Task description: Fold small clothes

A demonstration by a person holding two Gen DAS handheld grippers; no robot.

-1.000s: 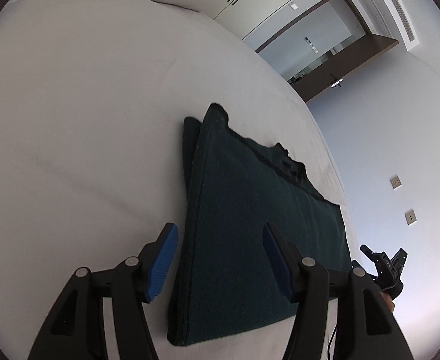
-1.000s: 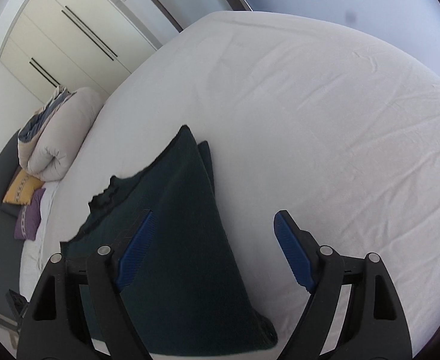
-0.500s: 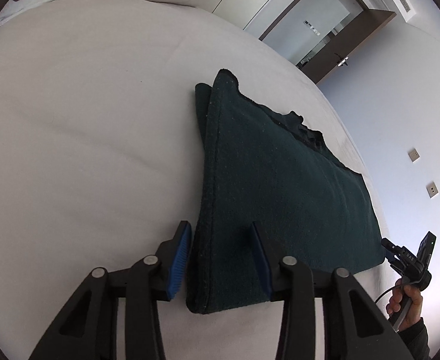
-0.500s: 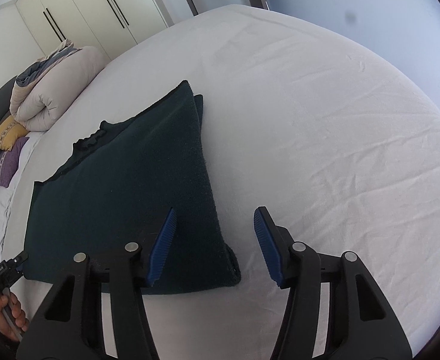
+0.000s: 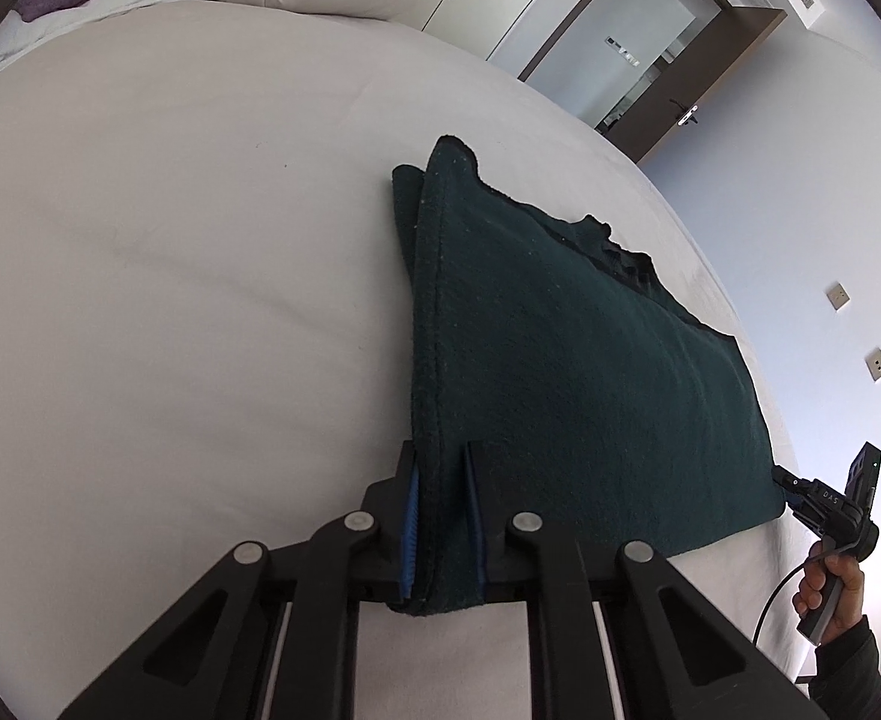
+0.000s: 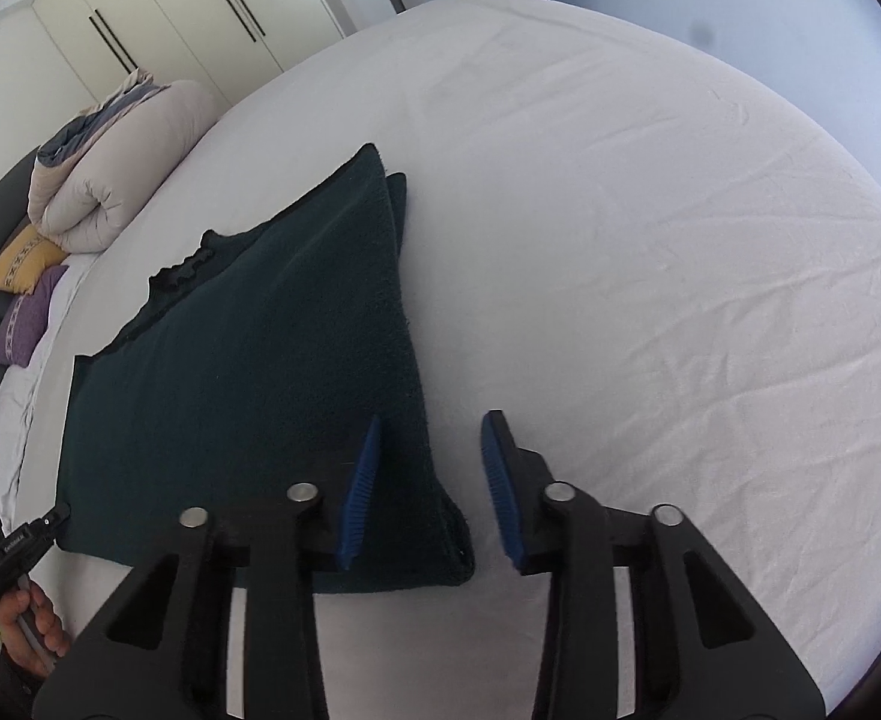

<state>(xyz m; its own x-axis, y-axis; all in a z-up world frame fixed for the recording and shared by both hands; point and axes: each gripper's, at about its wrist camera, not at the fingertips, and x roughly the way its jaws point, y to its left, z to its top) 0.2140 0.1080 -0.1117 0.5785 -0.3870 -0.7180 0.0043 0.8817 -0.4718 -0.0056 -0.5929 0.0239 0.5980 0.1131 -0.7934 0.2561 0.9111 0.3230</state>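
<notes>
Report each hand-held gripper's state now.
Left hand-held gripper: just closed, shut on the dark green folded garment.
Right hand-held gripper: closing, open around its corner.

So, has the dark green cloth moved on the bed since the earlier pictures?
No. The dark green cloth lies as before beside the rolled duvet; only the cameras came closer.

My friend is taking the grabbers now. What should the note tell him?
Left gripper: jaws just closed, pinching the near corner of the dark green garment.
Right gripper: jaws just been closing around the other near corner, right pad not touching yet.
Garment lies flat, already folded once, on the white bed.
Left: finish the right grip, then make the next fold.
</notes>
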